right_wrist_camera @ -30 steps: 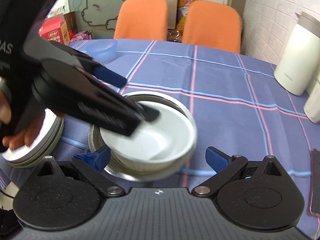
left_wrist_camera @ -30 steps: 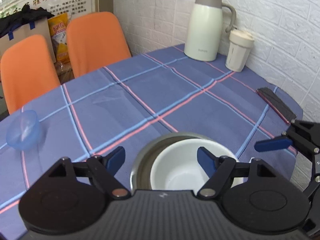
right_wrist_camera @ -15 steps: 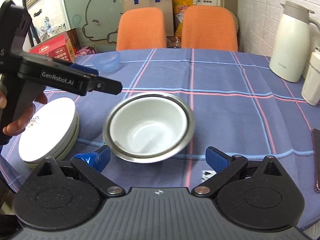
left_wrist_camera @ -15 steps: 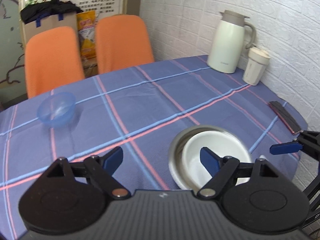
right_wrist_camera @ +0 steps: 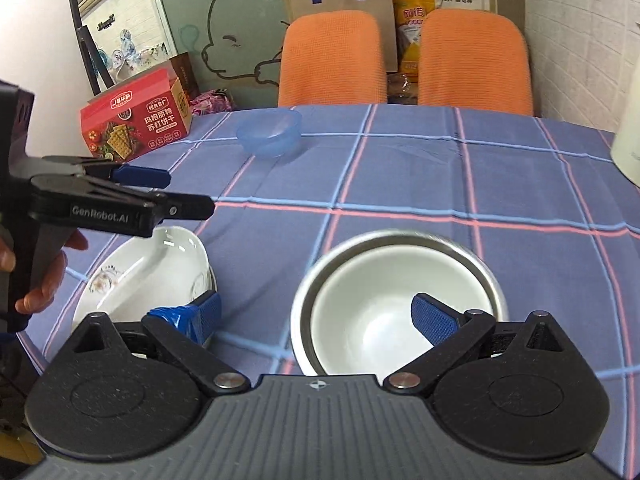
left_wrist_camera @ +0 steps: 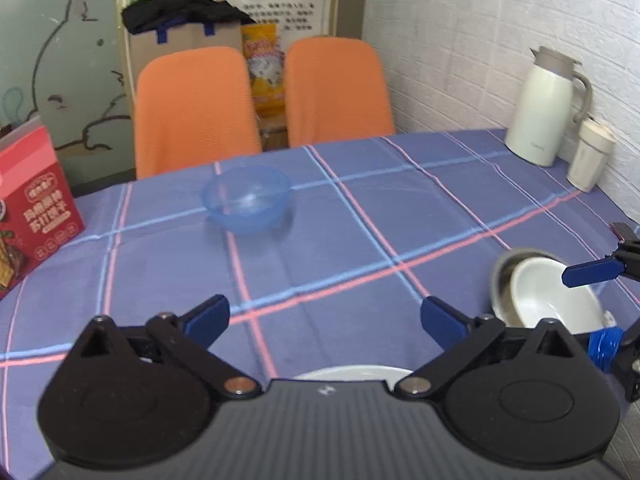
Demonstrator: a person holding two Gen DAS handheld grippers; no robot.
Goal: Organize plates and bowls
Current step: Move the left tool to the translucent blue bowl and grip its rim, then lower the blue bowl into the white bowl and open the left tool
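A white bowl (right_wrist_camera: 384, 304) sits nested in a steel bowl (right_wrist_camera: 400, 238) on the plaid tablecloth; the pair also shows at the right of the left wrist view (left_wrist_camera: 552, 300). A stack of white plates (right_wrist_camera: 148, 272) lies to its left. A translucent blue bowl (left_wrist_camera: 248, 200) stands farther back, also in the right wrist view (right_wrist_camera: 270, 134). My left gripper (left_wrist_camera: 324, 318) is open and empty above the plates, pointing toward the blue bowl. My right gripper (right_wrist_camera: 316, 316) is open and empty just in front of the nested bowls.
A red biscuit box (right_wrist_camera: 134, 124) stands at the table's left edge. A white thermos (left_wrist_camera: 542, 108) and a cup (left_wrist_camera: 590, 156) stand by the brick wall at right. Two orange chairs (left_wrist_camera: 196, 108) are behind the table.
My left gripper has swung left, away from the nested bowls, and now faces the blue bowl. My right gripper has drawn back a little; the nested bowls stay put.
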